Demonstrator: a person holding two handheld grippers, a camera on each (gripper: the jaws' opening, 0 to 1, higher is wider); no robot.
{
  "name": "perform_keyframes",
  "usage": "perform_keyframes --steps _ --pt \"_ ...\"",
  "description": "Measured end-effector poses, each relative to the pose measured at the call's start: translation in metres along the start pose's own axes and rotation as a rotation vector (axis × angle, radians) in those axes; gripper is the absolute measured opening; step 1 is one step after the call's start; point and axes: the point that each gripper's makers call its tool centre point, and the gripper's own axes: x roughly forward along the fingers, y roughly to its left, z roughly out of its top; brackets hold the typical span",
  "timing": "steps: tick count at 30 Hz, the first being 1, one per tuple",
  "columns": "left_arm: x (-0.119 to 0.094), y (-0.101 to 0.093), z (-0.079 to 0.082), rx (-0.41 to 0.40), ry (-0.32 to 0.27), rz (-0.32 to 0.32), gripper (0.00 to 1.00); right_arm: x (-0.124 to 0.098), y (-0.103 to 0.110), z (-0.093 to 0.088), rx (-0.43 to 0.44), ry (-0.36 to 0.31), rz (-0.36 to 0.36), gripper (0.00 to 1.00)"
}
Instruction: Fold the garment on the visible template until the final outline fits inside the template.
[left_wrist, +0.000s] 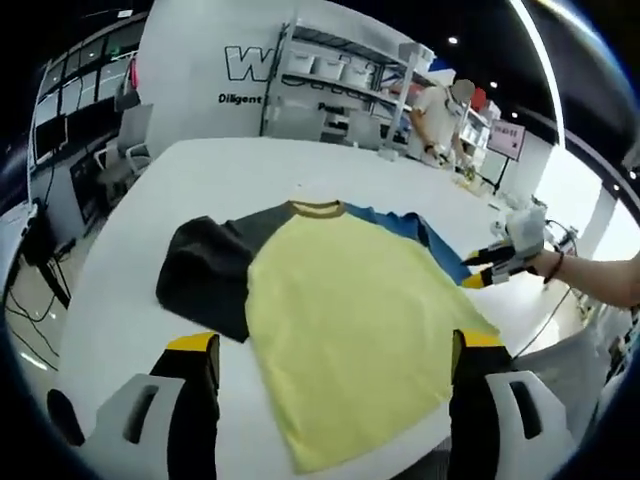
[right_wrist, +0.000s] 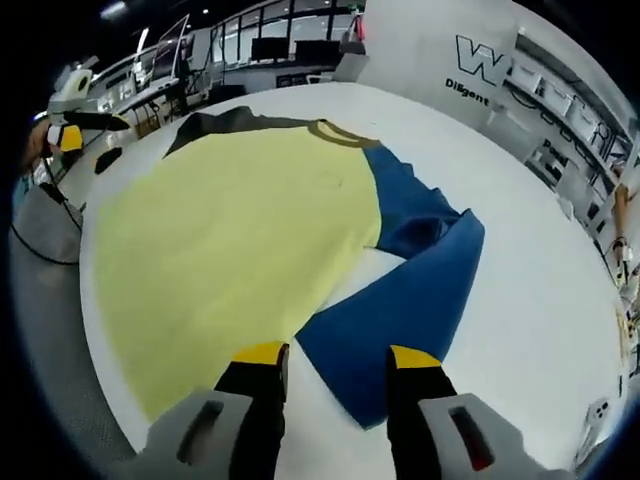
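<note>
Just in front of the right tool (right_wrist: 325, 362), between its yellow-tipped jaws, lies the cuff end of the blue sleeve (right_wrist: 400, 300). The jaws stand apart and grasp nothing; I judge the tool is lined up here to take this sleeve and fold it inward. The sleeve runs away from the tool toward the shoulder and bends there, so it lies bunched and not flat. To the left of the tool spreads the yellow body of the garment (right_wrist: 230, 240), face up on the white tabletop (right_wrist: 520, 230), with the collar (right_wrist: 335, 132) at the far end. Beyond the collar a dark grey sleeve (right_wrist: 225, 122) shows.

The left tool (left_wrist: 335, 350) is also released, its jaws wide apart on both sides of the yellow hem, above the cloth and not touching it as far as I can tell. Probably it waits at the hem for a later fold. Farther from it, to the left, the dark sleeve spreads flat. In this view the right tool shows at the far right, near the blue sleeve.

I cannot make out a template outline on the tabletop. Behind the tabletop stand shelves (left_wrist: 345, 85), with a person (left_wrist: 440, 115) beside them.
</note>
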Motion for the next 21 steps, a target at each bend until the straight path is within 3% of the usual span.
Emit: perform_keyframes --steps 7,12,14,16,18,21 --pt "-0.006 0.001 0.002 0.051 0.003 0.029 0.99 0.009 -0.002 -0.003 0.004 0.023 0.020 0.34" --pt "-0.008 0.004 0.002 0.046 -0.001 0.041 0.99 0.010 -0.004 -0.004 0.029 0.019 0.026 0.32" --pt "-0.009 0.006 0.000 0.045 0.007 0.047 0.97 0.011 -0.001 -0.010 0.021 0.048 0.034 0.31" --pt "-0.009 0.006 -0.003 0.050 0.010 0.045 0.97 0.012 0.000 -0.008 0.030 0.028 0.048 0.30" --pt "-0.008 0.006 -0.007 0.053 0.024 0.045 0.96 0.013 0.002 -0.007 0.036 0.021 0.060 0.25" --pt "-0.007 0.008 -0.014 0.048 0.048 0.047 0.93 0.014 0.002 -0.006 0.013 0.021 0.053 0.09"
